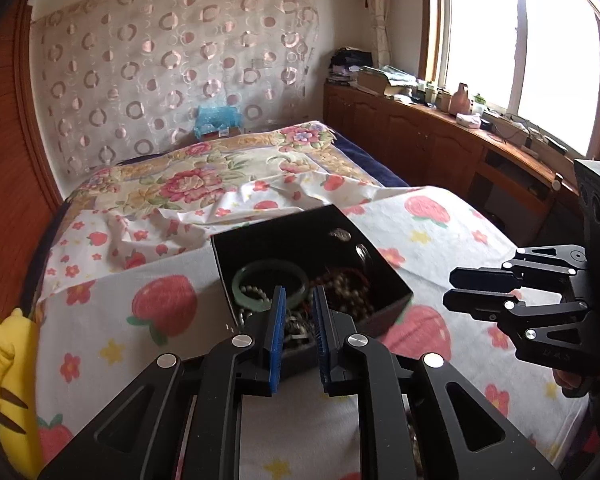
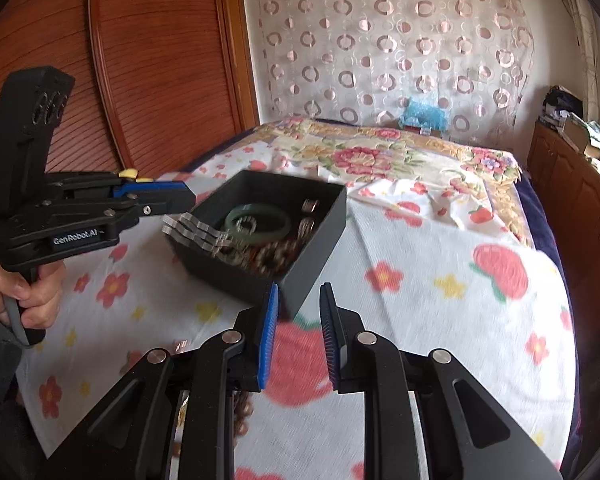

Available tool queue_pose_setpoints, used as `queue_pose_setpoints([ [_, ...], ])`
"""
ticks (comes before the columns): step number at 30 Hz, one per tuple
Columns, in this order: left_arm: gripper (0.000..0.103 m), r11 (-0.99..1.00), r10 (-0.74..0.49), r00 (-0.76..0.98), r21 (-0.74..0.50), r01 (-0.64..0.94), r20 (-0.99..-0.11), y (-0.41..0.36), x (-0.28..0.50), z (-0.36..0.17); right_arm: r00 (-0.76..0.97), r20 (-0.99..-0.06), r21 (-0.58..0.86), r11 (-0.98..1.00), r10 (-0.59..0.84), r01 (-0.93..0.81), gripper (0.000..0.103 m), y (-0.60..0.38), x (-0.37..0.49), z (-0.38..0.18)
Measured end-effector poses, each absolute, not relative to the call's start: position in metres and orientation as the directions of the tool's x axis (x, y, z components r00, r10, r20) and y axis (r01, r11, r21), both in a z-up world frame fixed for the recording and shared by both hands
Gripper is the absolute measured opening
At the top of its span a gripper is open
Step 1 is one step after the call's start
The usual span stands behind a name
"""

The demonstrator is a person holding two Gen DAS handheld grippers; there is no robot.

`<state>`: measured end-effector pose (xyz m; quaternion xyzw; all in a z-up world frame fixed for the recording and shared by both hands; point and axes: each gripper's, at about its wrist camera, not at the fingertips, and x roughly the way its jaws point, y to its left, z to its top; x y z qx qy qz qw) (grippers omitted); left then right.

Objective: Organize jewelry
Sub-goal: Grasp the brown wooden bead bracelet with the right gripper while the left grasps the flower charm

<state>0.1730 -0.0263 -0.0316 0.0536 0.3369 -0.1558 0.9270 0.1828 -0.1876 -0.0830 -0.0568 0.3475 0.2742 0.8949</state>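
- Between my left gripper's (image 1: pixel 300 292) blue pads (image 1: pixel 278 320) there was a narrow gap with nothing in it; the jaws stood slightly apart, gripping nothing.
- Just beyond those fingertips lay the black jewelry box (image 1: pixel 260 228), open-topped, resting on the bed.
- Inside the box I saw a green bangle (image 1: pixel 256 270) lying flat on the left side, and a heap of brown and dark beads (image 1: pixel 348 288) to its right.
- From the right wrist view, my left gripper (image 2: pixel 190 198) pointed at the box's near left corner, where a blurred silver piece (image 2: pixel 196 236) lay across the rim; I could not tell what it was.
- A hand (image 2: pixel 32 300) gripped the left tool's handle.
- My right gripper (image 2: pixel 298 290) also stood a little apart and empty, its tips just short of the box's (image 2: pixel 320 256) near corner, not touching it.
- Under everything was a white sheet printed with strawberries (image 1: pixel 440 232).
- At the bed's left edge sat a yellow plush toy (image 1: pixel 8 360).
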Motion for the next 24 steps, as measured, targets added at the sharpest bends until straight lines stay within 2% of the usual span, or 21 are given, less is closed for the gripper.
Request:
queue_pose_setpoints([
  [12,0.015,0.942,-0.256,0.666,-0.026,0.334,-0.701,-0.021,0.145,-0.066,0.554,-0.714,0.096,0.843,0.428,-0.529,0.023,-0.185,0.145,-0.11],
  [14,0.023,0.94,-0.257,0.653,-0.028,0.339,-0.713,-0.022,0.143,-0.073,0.54,-0.721,0.104,0.839,0.433,-0.534,0.023,-0.184,0.139,-0.112],
  [19,0.025,0.933,-0.261,0.633,-0.023,0.358,-0.729,-0.027,0.138,-0.085,0.518,-0.737,0.105,0.831,0.434,-0.547,0.023,-0.177,0.134,-0.118],
  [24,0.034,0.93,-0.263,0.624,-0.022,0.367,-0.735,-0.029,0.135,-0.087,0.51,-0.763,0.077,0.84,0.397,-0.537,0.024,-0.173,0.138,-0.124],
])
